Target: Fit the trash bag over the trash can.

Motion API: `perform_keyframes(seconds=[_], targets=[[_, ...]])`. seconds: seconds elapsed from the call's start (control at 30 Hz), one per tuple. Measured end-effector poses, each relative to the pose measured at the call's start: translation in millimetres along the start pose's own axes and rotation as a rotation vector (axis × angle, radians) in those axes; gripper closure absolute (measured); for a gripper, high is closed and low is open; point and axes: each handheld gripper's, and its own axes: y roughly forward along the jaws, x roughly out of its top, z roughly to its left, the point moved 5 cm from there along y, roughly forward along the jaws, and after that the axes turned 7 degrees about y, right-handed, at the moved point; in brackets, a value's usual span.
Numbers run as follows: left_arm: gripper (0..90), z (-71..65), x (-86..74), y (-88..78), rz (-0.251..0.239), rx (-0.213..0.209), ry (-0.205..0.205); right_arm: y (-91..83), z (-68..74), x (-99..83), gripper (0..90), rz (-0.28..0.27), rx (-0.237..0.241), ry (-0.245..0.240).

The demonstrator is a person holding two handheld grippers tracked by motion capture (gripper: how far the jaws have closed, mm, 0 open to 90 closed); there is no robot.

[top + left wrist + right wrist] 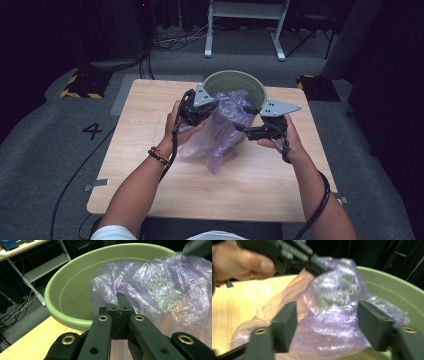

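A crumpled, see-through purple plastic bag (pixel 220 135) hangs over the near rim of a pale green bucket (pixel 235 80) and trails down onto the wooden table (pixel 150 170). My left gripper (pixel 212 106) is shut on the bag's upper edge; in the left gripper view its jaws (pixel 121 296) pinch the film (pixel 162 290) just above the bucket's rim (pixel 72 292). My right gripper (pixel 242 118) comes in from the right, open. In the right gripper view it (pixel 327 308) stands with jaws wide on either side of the bag (pixel 332 325), and its pads do not press the film.
The bucket stands at the table's far middle. A white table frame (pixel 245 25), cables and yellow-black floor blocks (pixel 80 85) lie beyond the table. The person's left hand (pixel 242 262) and the left gripper (pixel 322 267) show at the top of the right gripper view.
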Motion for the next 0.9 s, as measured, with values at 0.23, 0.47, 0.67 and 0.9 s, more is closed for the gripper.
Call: perform_keyframes(seconds=[0.23, 0.47, 0.67, 0.9], targets=[[89.5, 0.4, -0.3, 0.4, -0.009, -0.014, -0.006, -0.4, -6.0, -1.7, 76.5, -0.029, -0.063, -0.022], [83.0, 2.1, -0.9, -1.0, -0.016, -0.013, -0.007, -3.2, -20.4, 8.0, 88.8, -0.073, -0.083, 0.031], [56.6, 5.2, 0.6, -11.5, -0.067, 0.003, -0.025, 1.7, -36.1, 12.7, 89.3, -0.077, -0.117, 0.08], [36.0, 2.8, -14.6, -28.4, -0.14, -0.066, -0.058, 10.3, -63.7, 12.4, 89.4, -0.05, -0.209, 0.16]])
